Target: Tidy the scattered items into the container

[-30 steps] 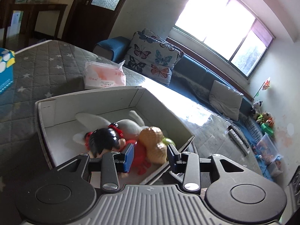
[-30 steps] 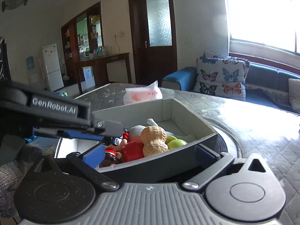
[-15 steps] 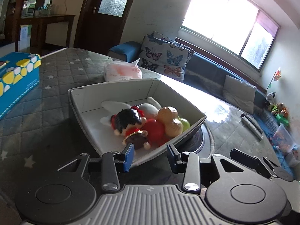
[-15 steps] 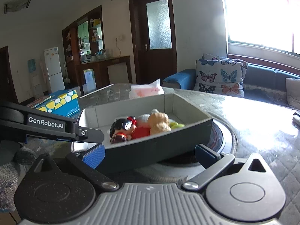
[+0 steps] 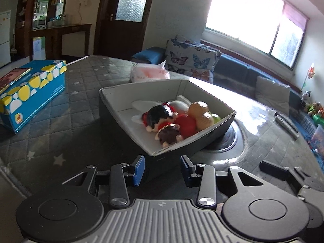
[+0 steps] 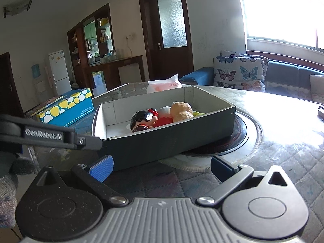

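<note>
A: Box (image 5: 212, 129) on the quilted table (image 5: 60, 141), partly over a dark round plate (image 6: 241, 133). Inside, bunched at one end: doll (image 5: 160, 117), red ball (image 5: 186, 124), peanut toy (image 5: 199, 112), green ball (image 5: 216, 118), something white behind (too hidden to name).

B: Left gripper (image 5: 162, 168)?

A: Fingers apart, nothing between, just short of the box's near corner. Right gripper (image 6: 160, 166): spread wide, empty, facing the box's dark long side.

B: Step in hand?

A: Probably the last one. No loose toys visible on the table; only a blue tissue box (image 5: 30, 93) and a pink wipes packet (image 5: 149, 74), well apart from the box.

B: Next move?

A: Likely a look round for strays, else hands clear of the box.
</note>
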Demonstrator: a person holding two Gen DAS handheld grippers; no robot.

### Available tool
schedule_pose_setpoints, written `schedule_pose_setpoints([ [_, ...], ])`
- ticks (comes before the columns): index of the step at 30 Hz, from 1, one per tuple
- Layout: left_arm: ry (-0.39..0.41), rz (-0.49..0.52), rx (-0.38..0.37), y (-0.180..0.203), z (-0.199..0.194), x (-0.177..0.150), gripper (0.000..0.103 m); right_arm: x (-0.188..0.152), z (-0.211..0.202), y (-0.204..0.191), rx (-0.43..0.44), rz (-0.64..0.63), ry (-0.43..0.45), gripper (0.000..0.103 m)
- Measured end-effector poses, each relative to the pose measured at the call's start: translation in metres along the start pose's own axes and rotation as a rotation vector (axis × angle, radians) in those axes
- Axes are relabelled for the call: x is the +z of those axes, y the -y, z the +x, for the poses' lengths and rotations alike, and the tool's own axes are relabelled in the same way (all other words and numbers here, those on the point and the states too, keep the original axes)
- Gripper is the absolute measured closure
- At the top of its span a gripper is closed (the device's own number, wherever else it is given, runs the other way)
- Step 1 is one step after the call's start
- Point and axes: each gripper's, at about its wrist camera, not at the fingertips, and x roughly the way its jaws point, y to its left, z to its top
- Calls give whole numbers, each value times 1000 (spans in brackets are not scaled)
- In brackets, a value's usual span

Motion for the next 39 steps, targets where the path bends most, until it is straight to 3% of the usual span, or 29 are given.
schedule_pose_setpoints([
  [6, -6, 5, 50, -3, -1, -11, 62, -4, -4, -7, -3, -5, -1, 0],
  [39, 13, 89, 140, 8, -9, -31, 62, -16, -5, -23, -17, -26, -25, 0],
])
